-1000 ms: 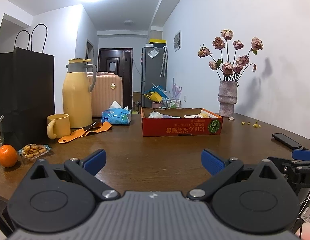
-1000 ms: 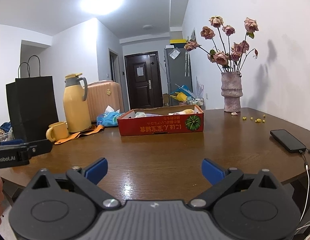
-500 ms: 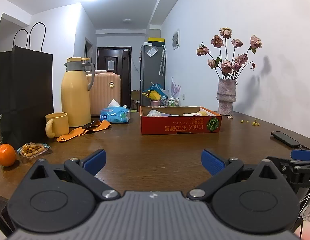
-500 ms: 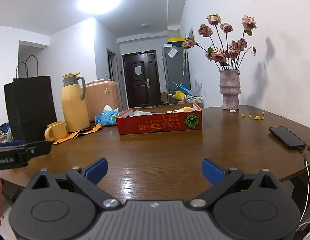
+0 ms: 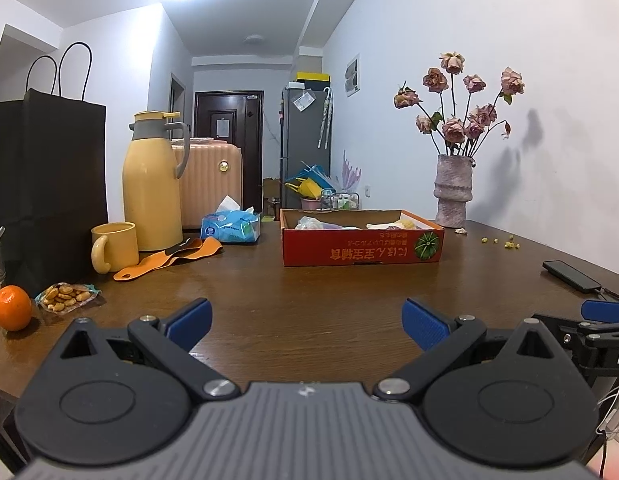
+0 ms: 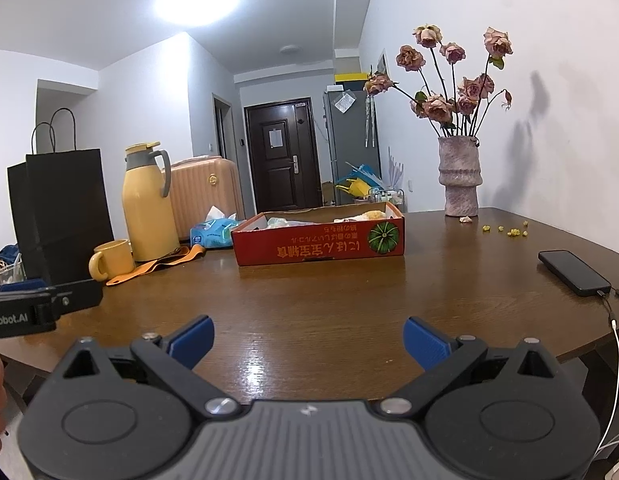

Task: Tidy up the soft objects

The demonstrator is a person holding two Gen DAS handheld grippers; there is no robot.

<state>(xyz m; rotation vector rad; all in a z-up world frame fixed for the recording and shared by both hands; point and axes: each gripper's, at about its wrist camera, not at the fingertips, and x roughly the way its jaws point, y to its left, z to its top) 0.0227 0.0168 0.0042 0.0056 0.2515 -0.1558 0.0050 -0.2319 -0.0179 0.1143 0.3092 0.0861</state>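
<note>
A: Soft objects (image 5: 341, 223), where are they lying?

B: What shows of them sits inside the red cardboard box (image 5: 363, 248), well in from the near edge of the desk (image 5: 309, 304) and toward its far edge. Pale, crumpled shapes and something yellowish peek over the rim; I cannot tell exactly what each one is. The box walls would keep limp things from spreading.

A: So is the sorting done?

B: It fits either reading: things gathered into the box, or a box waiting to be emptied and arranged. One moment does not settle it.

A: Anything soft outside the box?

B: A blue tissue pack (image 5: 230, 227) lies just left of it, and an orange strap (image 5: 169, 258) lies by the yellow mug (image 5: 113, 245) near the left edge. Whether they count, I cannot say.

A: And the hands?

B: The left gripper (image 5: 307, 322) and the right gripper (image 6: 308, 340) both hover over the near edge, side by side, facing the box. Each has its blue fingers (image 6: 423, 340) spread wide with nothing between them, which I judge suits bulky, yielding items. The phone (image 6: 573, 272) on its cable lies by the right edge, well clear of the box.
</note>
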